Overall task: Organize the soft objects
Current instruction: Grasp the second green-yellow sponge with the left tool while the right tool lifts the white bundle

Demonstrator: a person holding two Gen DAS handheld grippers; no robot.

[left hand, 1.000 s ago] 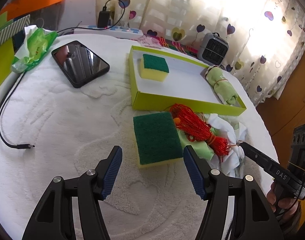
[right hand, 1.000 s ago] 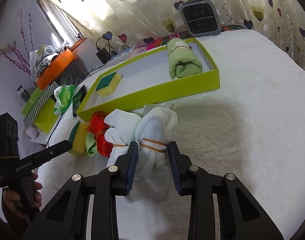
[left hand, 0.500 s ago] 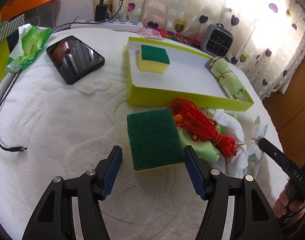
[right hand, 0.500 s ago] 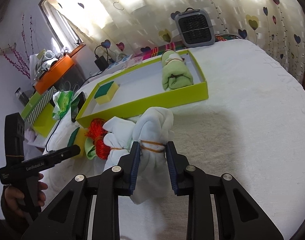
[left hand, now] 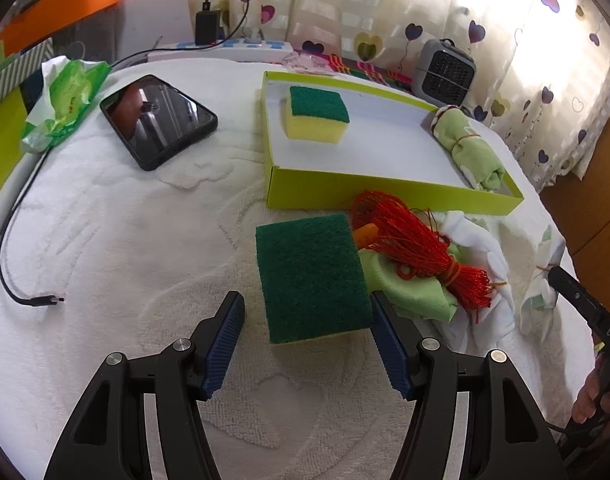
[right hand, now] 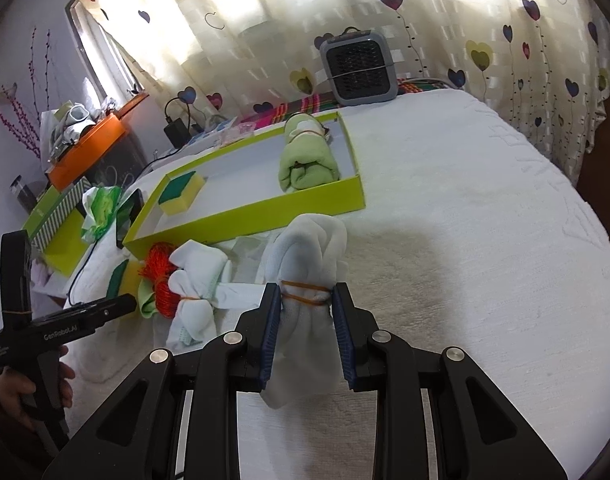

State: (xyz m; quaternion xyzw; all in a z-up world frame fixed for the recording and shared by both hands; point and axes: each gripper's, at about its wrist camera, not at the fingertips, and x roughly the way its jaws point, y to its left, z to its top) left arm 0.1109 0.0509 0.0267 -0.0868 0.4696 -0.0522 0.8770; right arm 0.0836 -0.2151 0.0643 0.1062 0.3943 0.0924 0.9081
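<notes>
Right gripper [right hand: 307,314]: jaws narrow, pads pressed on the white bundle [right hand: 305,276] at its rubber-banded waist; the bundle's top stands free above the pads, its tail hangs toward the towel [right hand: 465,240]. Left gripper [left hand: 303,334]: jaws wide, holding nothing, straddling the near end of the loose sponge [left hand: 311,276], which lies flat on the towel just short of the tray.

Risks, as judged: the grip sits on soft cloth, so the bundle may slip through the pads or sag; its hanging tail could catch the tray's near wall on the way over. A second white bundle [right hand: 197,284] and the red tassel [left hand: 421,256] lie touching or just beside the held one, and loose cloth might drag them along. The left jaws, closing, could nip the green cloth [left hand: 409,292] that lies against the sponge's right edge.

Tray [left hand: 385,196]: a shallow yellow-green box holding a sponge [left hand: 317,116] at its left end and a green roll [left hand: 471,152] at its right end; the middle floor is bare.
</notes>
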